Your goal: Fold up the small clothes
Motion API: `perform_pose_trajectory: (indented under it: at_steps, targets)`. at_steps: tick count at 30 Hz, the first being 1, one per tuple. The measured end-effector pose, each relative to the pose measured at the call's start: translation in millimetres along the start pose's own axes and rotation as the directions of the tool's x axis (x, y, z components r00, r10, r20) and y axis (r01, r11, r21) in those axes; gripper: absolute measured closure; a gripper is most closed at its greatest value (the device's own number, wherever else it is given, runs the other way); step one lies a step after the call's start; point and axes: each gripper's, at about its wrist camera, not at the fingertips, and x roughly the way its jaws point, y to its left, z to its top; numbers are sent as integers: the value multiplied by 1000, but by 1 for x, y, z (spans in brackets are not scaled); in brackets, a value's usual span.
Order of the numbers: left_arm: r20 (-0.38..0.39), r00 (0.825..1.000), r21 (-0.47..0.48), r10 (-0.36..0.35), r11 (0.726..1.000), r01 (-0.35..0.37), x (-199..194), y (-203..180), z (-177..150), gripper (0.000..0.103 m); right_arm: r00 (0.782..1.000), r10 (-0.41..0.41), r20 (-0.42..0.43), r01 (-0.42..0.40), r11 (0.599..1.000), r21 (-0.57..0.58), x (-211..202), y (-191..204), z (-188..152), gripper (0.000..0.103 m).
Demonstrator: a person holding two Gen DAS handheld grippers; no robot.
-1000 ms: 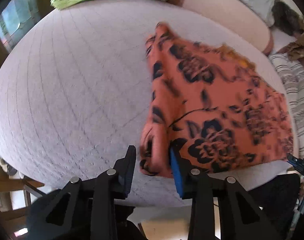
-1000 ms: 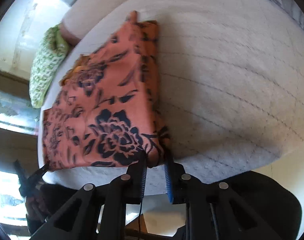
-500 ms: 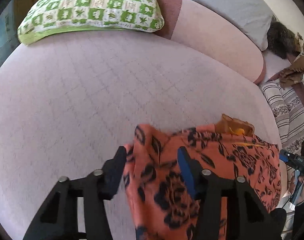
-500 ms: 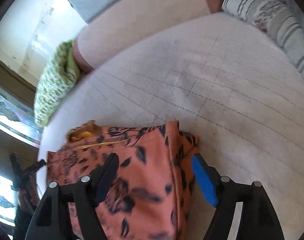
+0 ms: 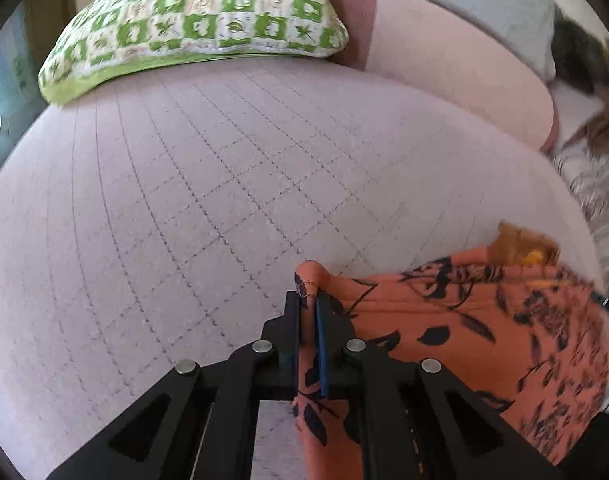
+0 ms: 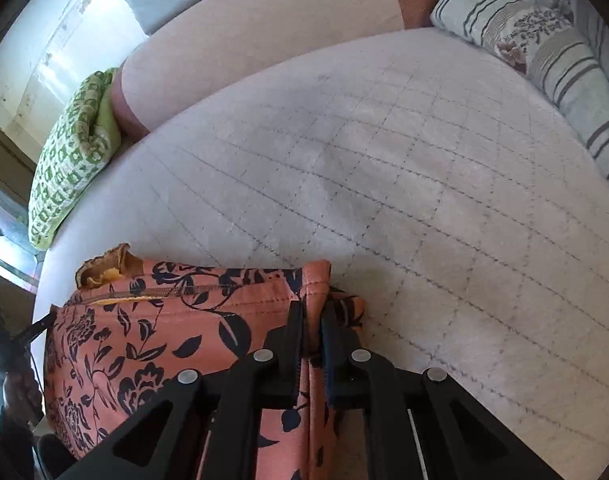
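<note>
An orange garment with a dark floral print (image 5: 484, 332) lies at the near edge of a pale quilted bed (image 5: 224, 200). My left gripper (image 5: 309, 300) is shut on its left far corner, and the cloth pokes up between the fingers. In the right wrist view the same garment (image 6: 164, 332) stretches to the left, with a yellow-brown lining showing at its far edge. My right gripper (image 6: 313, 312) is shut on the garment's right far corner. The cloth hangs taut between the two grippers.
A green-and-white patterned pillow (image 5: 196, 24) lies at the far left of the bed, also in the right wrist view (image 6: 72, 156). A pink bolster (image 5: 456, 68) runs along the back. A striped cushion (image 6: 552, 52) lies at the right.
Both grippers let go of the garment's near edge, opened, moved over the cloth and have now shut on its two corners. The garment now sits lower in both views.
</note>
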Motion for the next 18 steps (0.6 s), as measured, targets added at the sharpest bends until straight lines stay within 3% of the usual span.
perform_pose_trajectory:
  at_steps: [2, 4, 6, 8, 11, 12, 13, 15, 16, 17, 18]
  targets:
    - [-6, 1000, -7, 4, 1000, -4, -1, -3, 3, 88, 999, 30, -17, -29, 999, 35, -5, -7, -1, 93]
    - [36, 999, -31, -1, 1000, 2, -19, 1, 2, 74, 999, 36, 25, -37, 998, 54, -21, -13, -3, 87]
    - [67, 998, -32, -8, 999, 11, -44, 1, -6, 72, 997, 49, 63, -53, 997, 55, -45, -19, -6, 81]
    - [103, 994, -17, -40, 999, 42, -69, -1, -18, 70, 992, 109, 69, -112, 992, 50, -64, -13, -13, 81]
    - [121, 987, 6, -106, 994, 106, -103, -10, -52, 55, 966, 259, 11, -259, 965, 26, -85, 2, -41, 74]
    - [117, 986, 20, -117, 993, 116, -107, -16, -62, 55, 950, 310, -26, -309, 951, 27, -84, 7, -50, 65]
    - [112, 986, 31, -127, 992, 124, -107, -19, -67, 55, 931, 359, -73, -357, 933, 33, -80, 12, -64, 48]
    - [75, 986, 42, -151, 988, 148, -101, -26, -88, 54, 927, 355, -116, -352, 935, 49, -70, 11, -81, 36]
    - [47, 990, 46, -134, 990, 131, -90, -30, -89, 54, 953, 265, -147, -258, 964, 68, -56, 0, -91, 37]
    - [-18, 998, 59, -57, 997, 58, -71, -33, -100, 54, 961, 236, -142, -223, 969, 102, -50, -11, -95, 42]
    - [-73, 997, 78, 5, 997, 1, -53, -32, -105, 53, 960, 256, -110, -235, 956, 176, -49, -26, -99, 59]
